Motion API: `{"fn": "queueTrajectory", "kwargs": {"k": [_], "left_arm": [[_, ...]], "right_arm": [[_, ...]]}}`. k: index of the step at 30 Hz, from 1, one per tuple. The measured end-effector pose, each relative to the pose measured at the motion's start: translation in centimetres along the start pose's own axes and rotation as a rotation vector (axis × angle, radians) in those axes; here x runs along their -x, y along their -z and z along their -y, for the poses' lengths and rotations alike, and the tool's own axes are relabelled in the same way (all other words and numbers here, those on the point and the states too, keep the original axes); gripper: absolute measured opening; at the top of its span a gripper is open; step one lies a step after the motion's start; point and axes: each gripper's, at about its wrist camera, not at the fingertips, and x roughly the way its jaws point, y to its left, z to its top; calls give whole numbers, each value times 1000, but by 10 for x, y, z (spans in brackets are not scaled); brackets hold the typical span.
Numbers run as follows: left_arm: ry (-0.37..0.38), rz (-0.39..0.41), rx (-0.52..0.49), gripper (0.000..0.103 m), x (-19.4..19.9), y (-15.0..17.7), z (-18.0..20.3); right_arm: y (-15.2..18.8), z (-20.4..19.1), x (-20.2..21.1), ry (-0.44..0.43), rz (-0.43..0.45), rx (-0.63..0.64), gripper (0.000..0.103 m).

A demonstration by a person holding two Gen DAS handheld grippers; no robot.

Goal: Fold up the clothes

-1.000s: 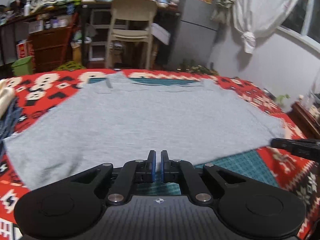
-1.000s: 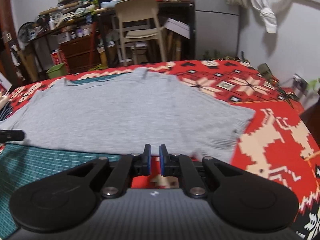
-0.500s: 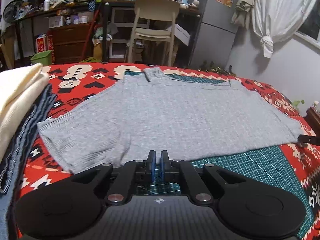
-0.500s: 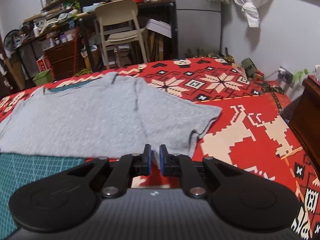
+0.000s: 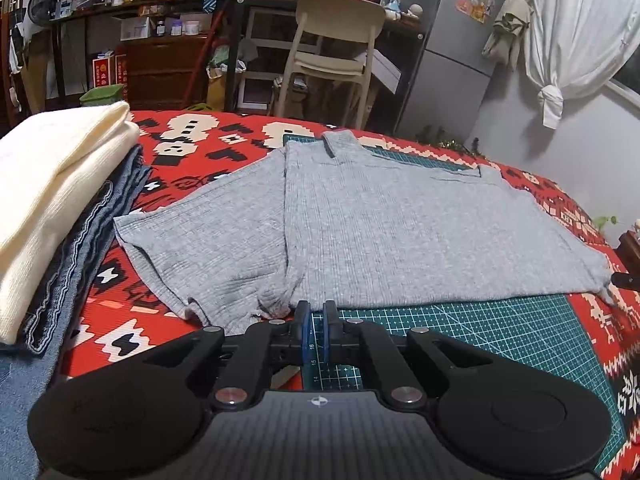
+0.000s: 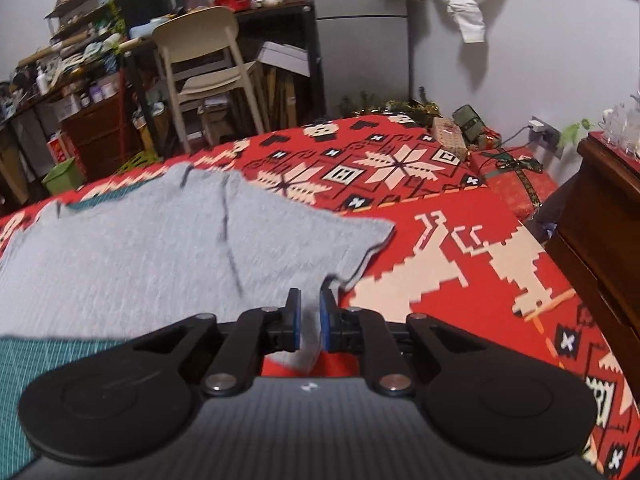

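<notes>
A grey ribbed shirt [image 5: 400, 232] lies spread flat, collar away from me, on a green cutting mat [image 5: 460, 328] over a red patterned blanket [image 5: 120, 340]. My left gripper [image 5: 316, 308] sits at the near hem by the left side seam. Its jaws stand a narrow slit apart, the tips pinch the hem edge, and wrinkles bunch there. My right gripper [image 6: 310, 296] is shut on the shirt [image 6: 140, 256] at the hem's right end, and grey cloth runs between its fingers. Its black tip shows as the right gripper [image 5: 626, 280] at the edge of the left wrist view.
A stack of folded clothes stands at the left, a cream knit [image 5: 52, 184] on top of denim [image 5: 80, 256]. A dark wooden cabinet [image 6: 600, 208] borders the blanket on the right. A chair [image 5: 332, 48] and cluttered shelves stand beyond the far edge.
Both wrist views have drawn back and swung outward, so the folded stack and the left sleeve now show. The grippers stay at the near hem. The shirt lies flatter.
</notes>
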Motion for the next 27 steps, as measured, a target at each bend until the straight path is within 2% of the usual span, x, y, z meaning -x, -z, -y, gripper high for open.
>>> {"fn": "queueTrajectory", "kwargs": {"k": [1,2,7,13,15,16,17,27], "left_arm": [[-1,2,0,4,1,0,0],[-2,4,-1,4,2,0,0],[2,7,4,4,6,0,0],[2,3,-2,4,6,1,1],[2,2,-1,4,5,2,1],[0,0,0,4,5,2,1],[0,-1,2,4,4,2,0],[-36,-1,45,4,11,3,-9]], "right_arm": [[-3,3,-5,6,-12,-25,26],[-4,6,-10,12,-18,-53,28],[-7,17,-24,13,-32,-158,29],[-7,15,-29,-13,-31,-186,28],[-6,14,-31,1,-38,-178,23],[-6,14,-31,12,-40,-168,8],[-5,13,-32,17,-41,-161,5],[4,32,-18,80,-20,-159,3]]}}
